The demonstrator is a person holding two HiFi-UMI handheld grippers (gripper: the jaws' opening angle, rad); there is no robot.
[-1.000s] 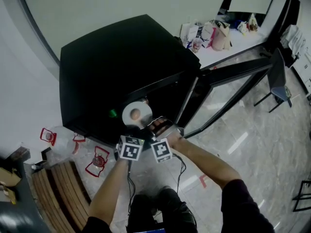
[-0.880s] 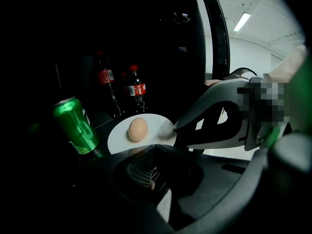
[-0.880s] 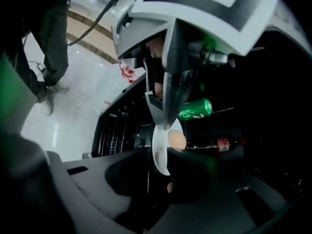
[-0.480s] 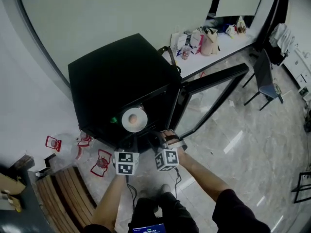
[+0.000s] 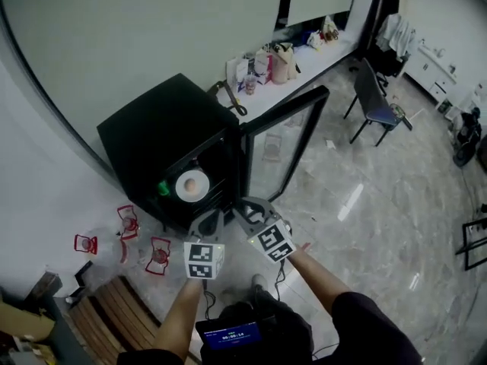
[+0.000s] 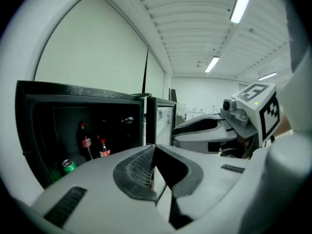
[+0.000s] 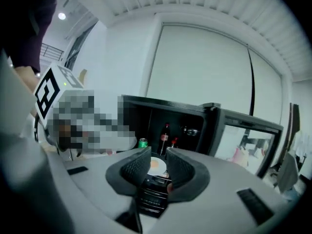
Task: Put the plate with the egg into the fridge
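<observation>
The plate [image 5: 181, 191] lies inside the open fridge [image 5: 156, 131], well apart from both grippers. In the head view it sits at about 11 o'clock from the left gripper [image 6: 154, 150] and about 10 o'clock from the right gripper [image 7: 158, 156]. We hold the two grippers side by side in front of the fridge's opening, and neither touches the plate. The left gripper's jaws are pressed together with nothing between them. The right gripper's jaws stand a little apart and grip nothing; through their gap we see the plate on its shelf farther in.

The plate is round and white, and the egg [image 5: 194, 182] is a pale orange-brown spot near its middle. A green can [image 5: 163, 188] stands just beside it at 9 o'clock. In the gripper views, red-labelled bottles [image 7: 165, 132] stand behind it in the dark interior.

The fridge's glass door [image 5: 283, 147] is swung wide, its frame running out toward 1 o'clock from the right gripper. Bare marble floor [image 5: 365, 204] lies open at 3 o'clock. Red-framed clear items [image 5: 125, 223] crowd the floor at 9 o'clock of the left gripper, and a wooden bench [image 5: 114, 310] sits at 7 o'clock.
</observation>
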